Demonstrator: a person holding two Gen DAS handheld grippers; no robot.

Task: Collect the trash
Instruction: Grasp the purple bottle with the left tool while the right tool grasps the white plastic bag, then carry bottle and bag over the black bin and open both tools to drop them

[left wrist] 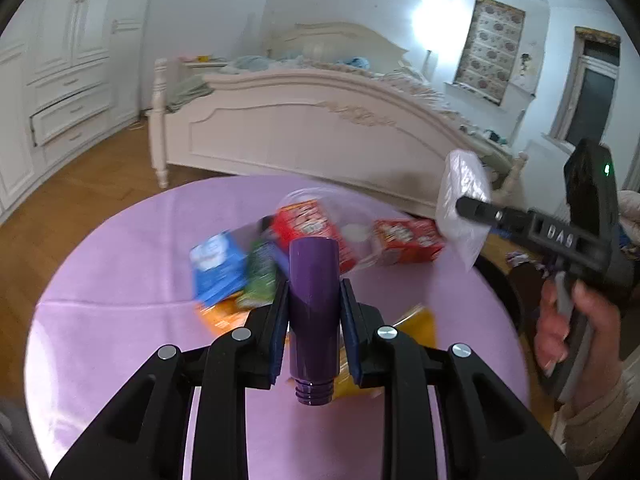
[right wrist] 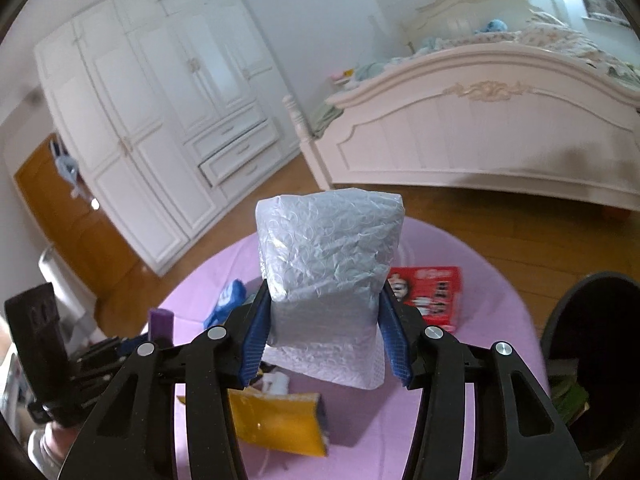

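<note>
Trash lies in a loose heap on a round table (left wrist: 120, 280) under a lilac cloth: a blue carton (left wrist: 218, 270), a green packet (left wrist: 260, 276), two red boxes (left wrist: 408, 240) and a yellow wrapper (right wrist: 280, 420). Two pieces are clear of the table. The left gripper (left wrist: 314, 300) is clamped on a purple bottle (left wrist: 314, 280), which sits lengthwise between the blue pads, threaded neck toward the camera. The right gripper (right wrist: 324, 328) squeezes a bubble-wrap parcel (right wrist: 328, 264), pads pressing its lower sides. Judged step: carrying both to disposal. A dark bin (right wrist: 592, 340) stands just beside the table's right edge; the next move likely calls for swinging over its mouth before releasing.
</note>
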